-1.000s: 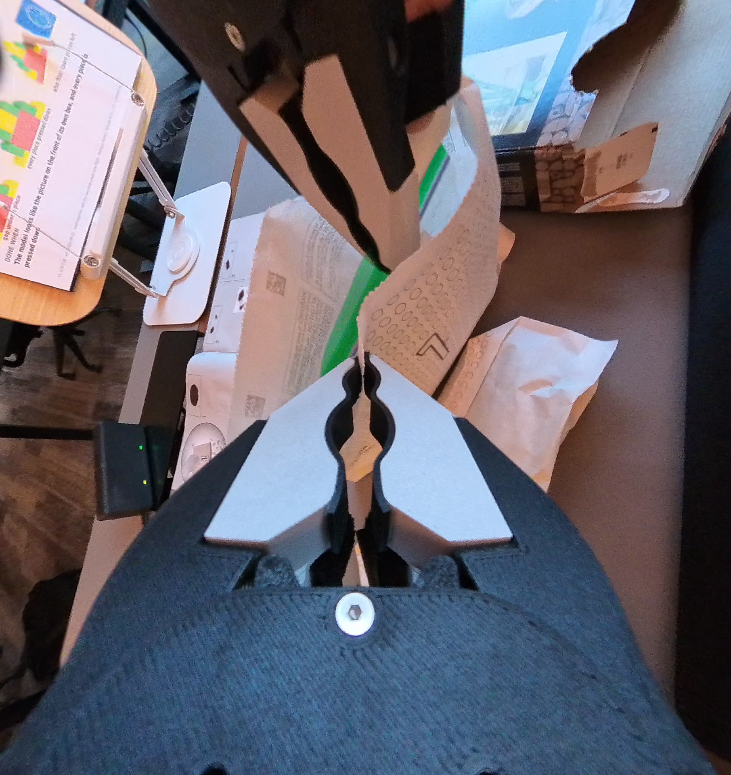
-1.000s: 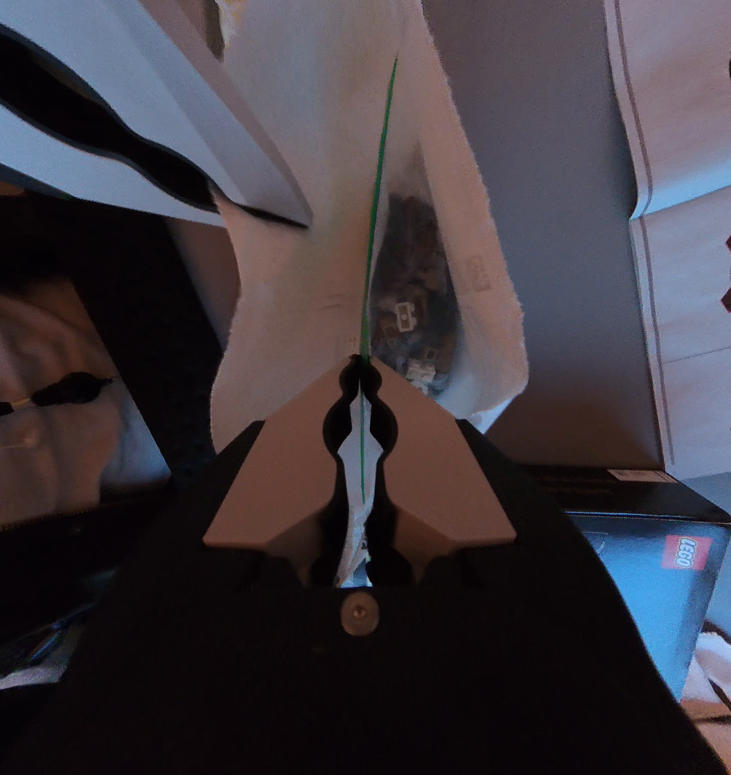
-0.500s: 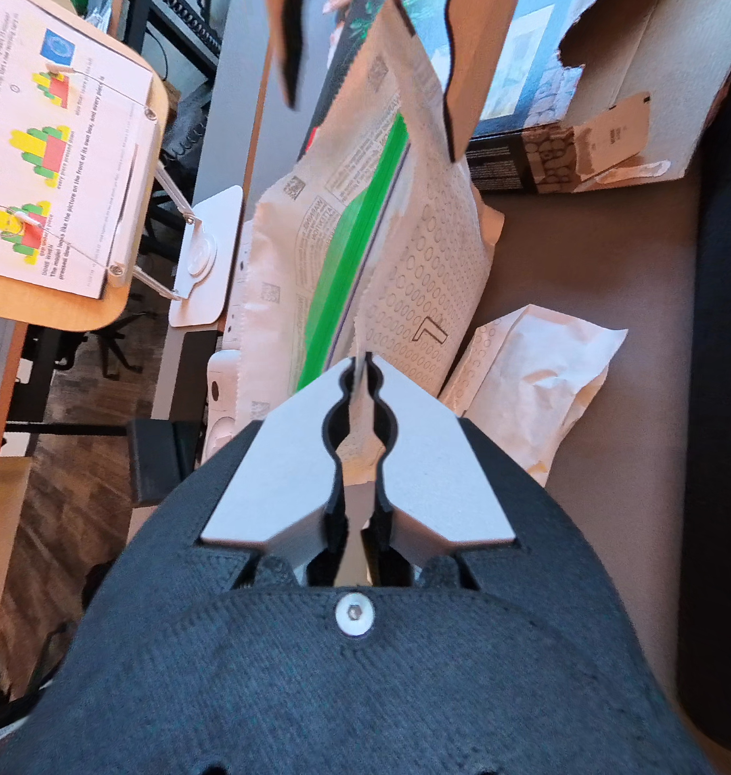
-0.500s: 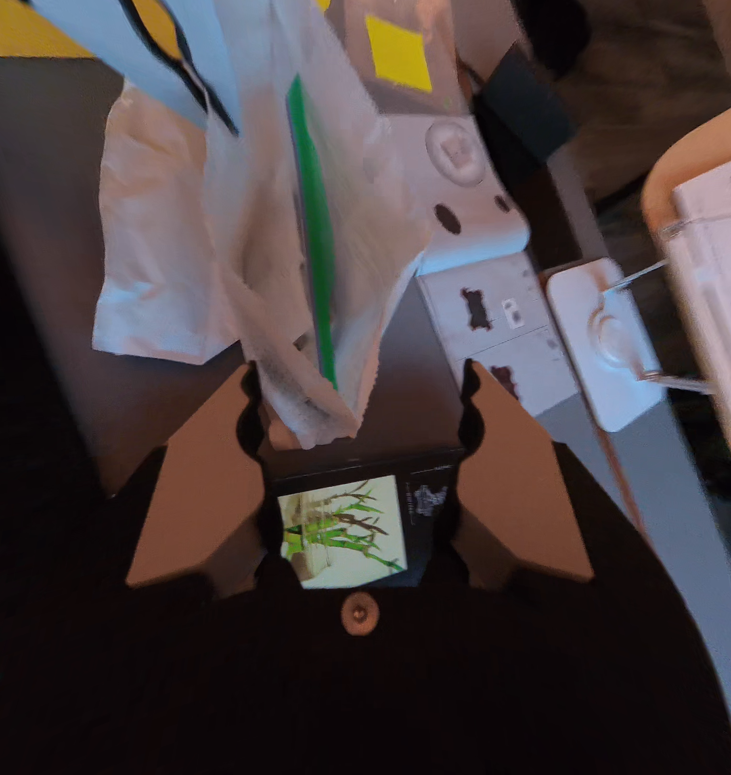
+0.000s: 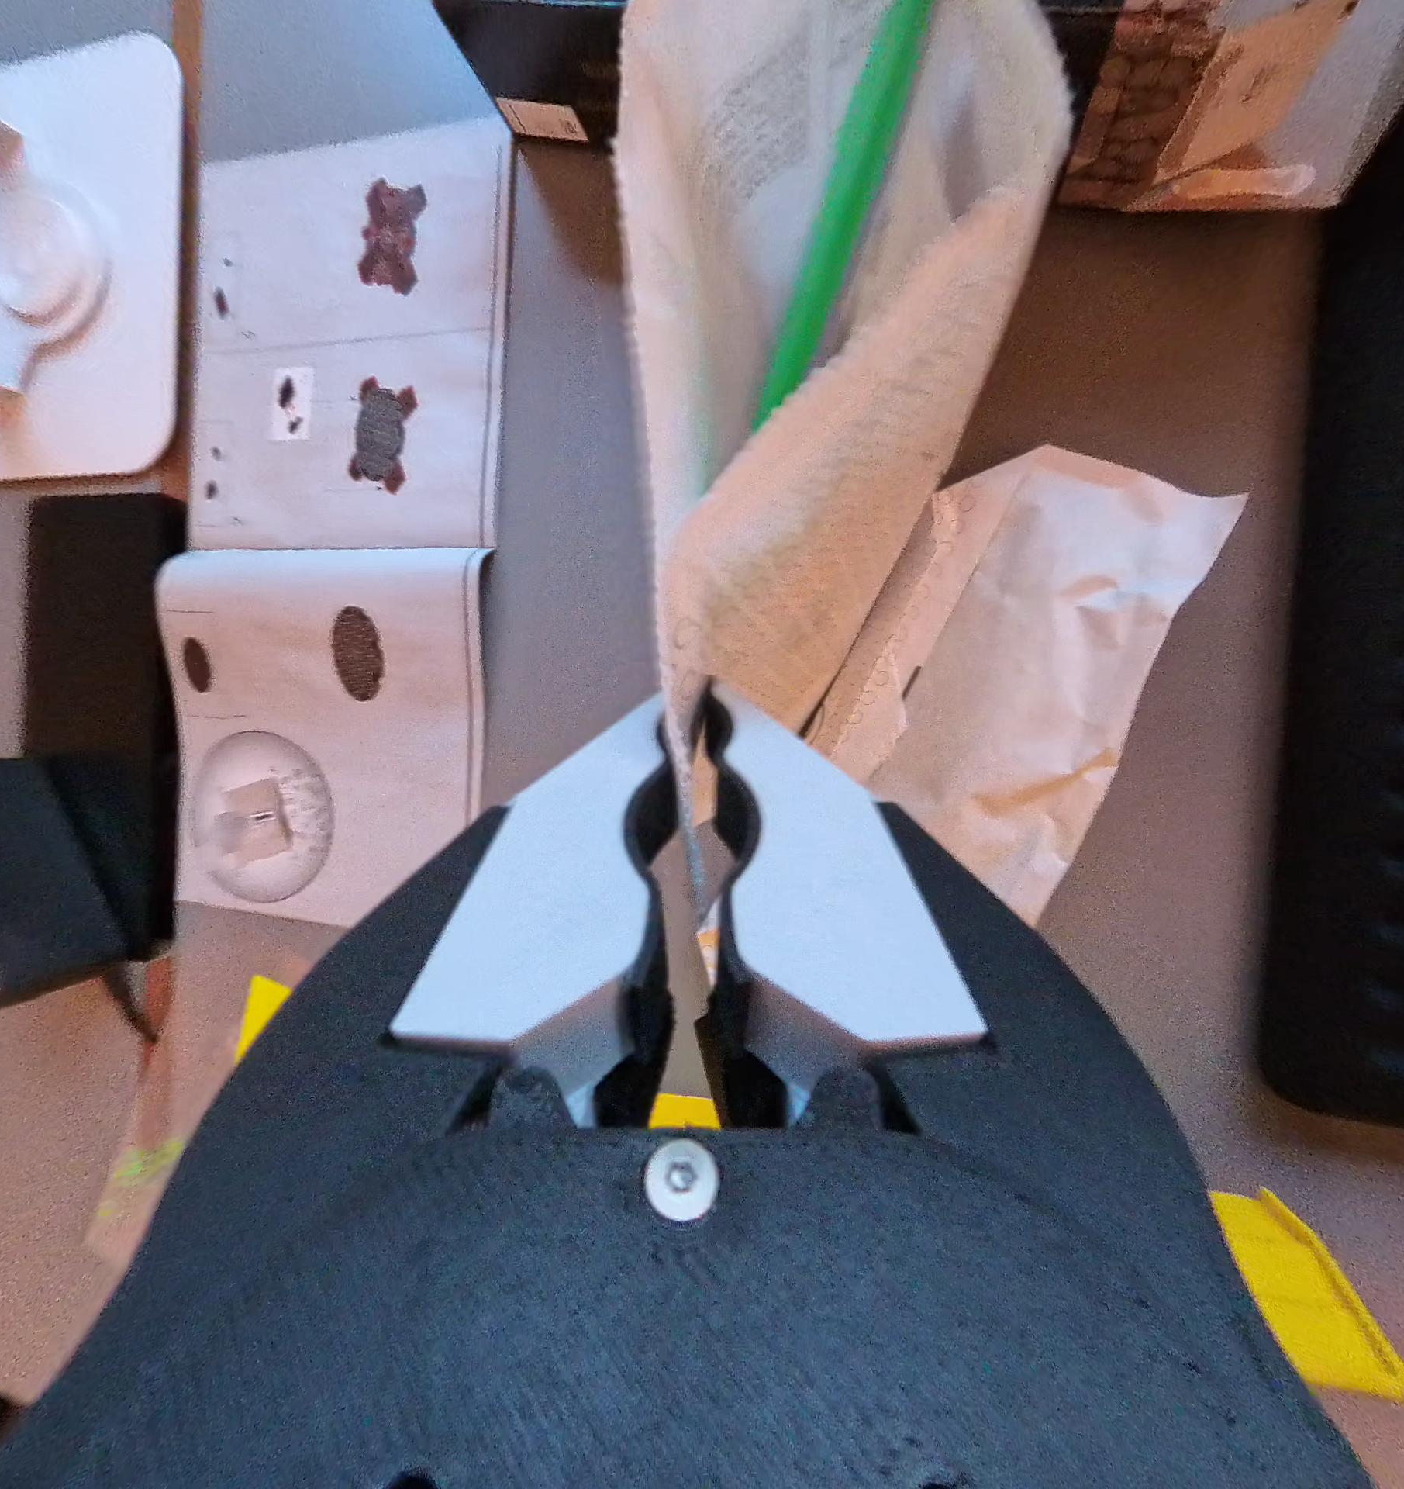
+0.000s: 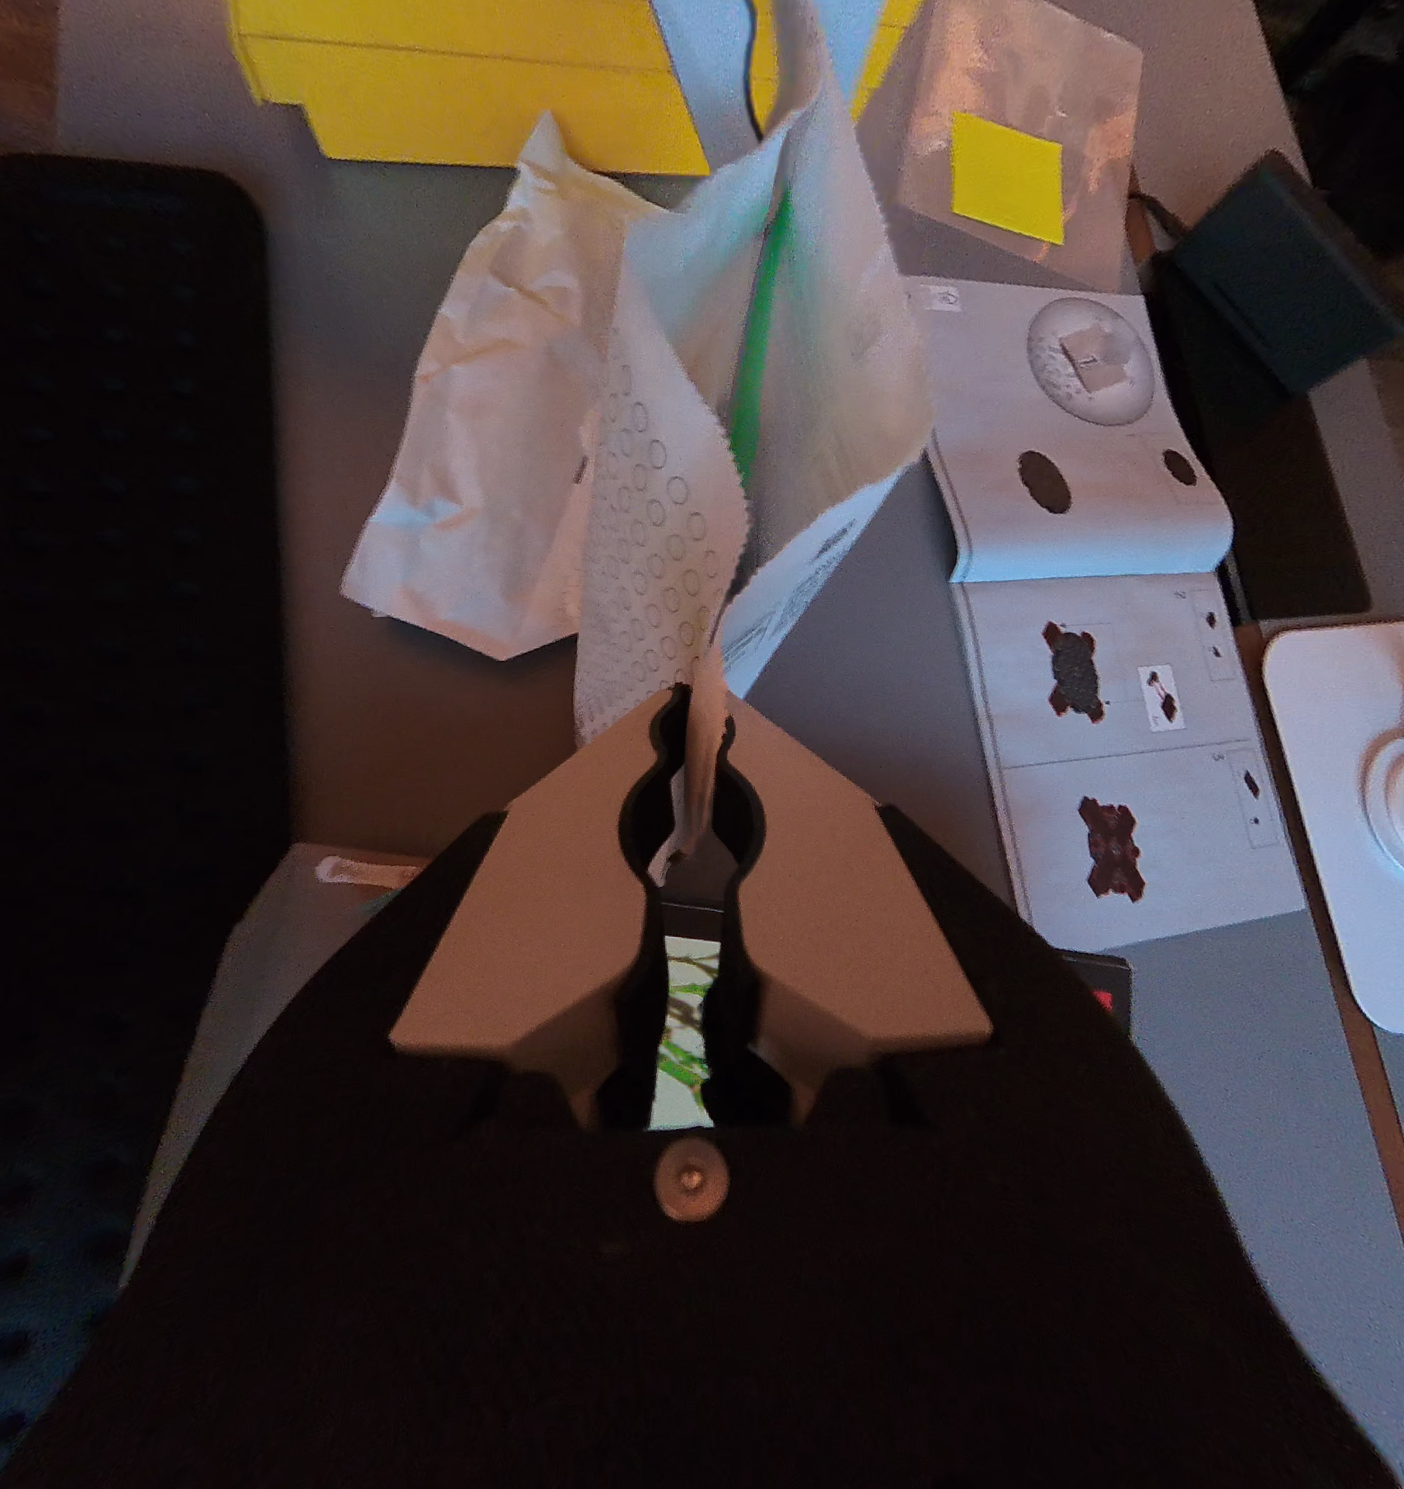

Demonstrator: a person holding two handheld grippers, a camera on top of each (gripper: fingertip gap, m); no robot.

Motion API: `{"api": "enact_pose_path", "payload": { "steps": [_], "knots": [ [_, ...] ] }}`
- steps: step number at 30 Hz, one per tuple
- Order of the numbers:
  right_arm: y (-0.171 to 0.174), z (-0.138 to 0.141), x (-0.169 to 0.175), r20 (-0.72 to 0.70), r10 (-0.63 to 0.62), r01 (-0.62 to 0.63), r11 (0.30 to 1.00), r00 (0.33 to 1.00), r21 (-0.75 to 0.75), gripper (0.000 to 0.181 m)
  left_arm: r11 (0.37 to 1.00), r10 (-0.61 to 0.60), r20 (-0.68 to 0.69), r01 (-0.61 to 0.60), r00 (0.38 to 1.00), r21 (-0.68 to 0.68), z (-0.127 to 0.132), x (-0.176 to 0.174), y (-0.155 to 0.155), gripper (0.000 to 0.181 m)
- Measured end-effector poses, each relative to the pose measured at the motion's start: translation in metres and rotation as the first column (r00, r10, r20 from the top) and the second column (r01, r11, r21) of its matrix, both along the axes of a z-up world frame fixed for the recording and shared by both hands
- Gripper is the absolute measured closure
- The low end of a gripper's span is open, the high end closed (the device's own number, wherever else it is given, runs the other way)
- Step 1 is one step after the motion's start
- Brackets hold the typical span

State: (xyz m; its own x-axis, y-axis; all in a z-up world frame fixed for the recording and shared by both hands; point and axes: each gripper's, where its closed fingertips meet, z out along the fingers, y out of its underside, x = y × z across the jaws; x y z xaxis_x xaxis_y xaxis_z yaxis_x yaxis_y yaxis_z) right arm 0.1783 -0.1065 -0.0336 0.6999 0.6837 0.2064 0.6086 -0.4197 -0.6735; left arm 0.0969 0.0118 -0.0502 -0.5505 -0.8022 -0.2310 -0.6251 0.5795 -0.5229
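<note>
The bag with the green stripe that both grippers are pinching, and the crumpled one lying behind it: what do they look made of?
The white green-striped bag looks like matte paper: fibrous, with a serrated cut edge and stiff folds. Both the left gripper and right gripper have jaws shut on it. The crumpled white bag also looks like paper, with sharp dull creases; a coating can't be ruled out.

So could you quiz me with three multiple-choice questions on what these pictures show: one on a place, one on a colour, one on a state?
1. Where does the crumpled paper bag lie?
A. On the grey tabletop
B. Inside the yellow box
C. On the open instruction booklet

2. What colour is the stripe on the held paper bag?
A. Red
B. Green
C. Blue

3. How is the left gripper?
A. Wide open
B. Shut on nothing
C. Shut on the bag's edge

Answers: 1 A, it rests flat on the tabletop; 2 B, a green band runs down the bag; 3 C, paper is pinched between its fingers.
</note>
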Motion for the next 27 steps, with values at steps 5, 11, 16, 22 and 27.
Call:
{"api": "enact_pose_path", "payload": {
  "steps": [5, 11, 16, 22, 27],
  "knots": [
    [0.021, 0.051, 0.031, -0.043, -0.094, 0.101, 0.975, 0.995, 0.2, 0.181, 0.994, 0.097, 0.11, -0.09, 0.989, -0.064, 0.047, 0.01, 0.016, 0.181],
    [0.001, 0.028, 0.011, -0.088, 0.015, -0.001, 0.988, 0.996, 0.155, 0.181, 0.999, 0.047, 0.156, -0.043, 0.987, -0.025, 0.036, -0.018, -0.002, 0.181],
    [-0.013, 0.0, -0.008, -0.171, 0.056, -0.053, 0.998, 0.984, 0.026, 0.18, 0.98, 0.079, -0.014, -0.08, 0.997, -0.181, 0.0, -0.031, -0.013, 0.181],
    [-0.016, 0.007, -0.033, -0.251, 0.0, -0.016, 0.998, 0.968, -0.063, 0.131, 0.915, 0.111, -0.129, -0.152, 0.985, -0.374, -0.001, -0.037, -0.021, 0.181],
    [-0.008, -0.005, -0.038, -0.159, 0.008, -0.016, 0.999, 0.987, -0.051, 0.18, 0.922, 0.078, -0.09, -0.106, 0.993, -0.373, -0.003, -0.043, -0.025, 0.181]
  ]
}}
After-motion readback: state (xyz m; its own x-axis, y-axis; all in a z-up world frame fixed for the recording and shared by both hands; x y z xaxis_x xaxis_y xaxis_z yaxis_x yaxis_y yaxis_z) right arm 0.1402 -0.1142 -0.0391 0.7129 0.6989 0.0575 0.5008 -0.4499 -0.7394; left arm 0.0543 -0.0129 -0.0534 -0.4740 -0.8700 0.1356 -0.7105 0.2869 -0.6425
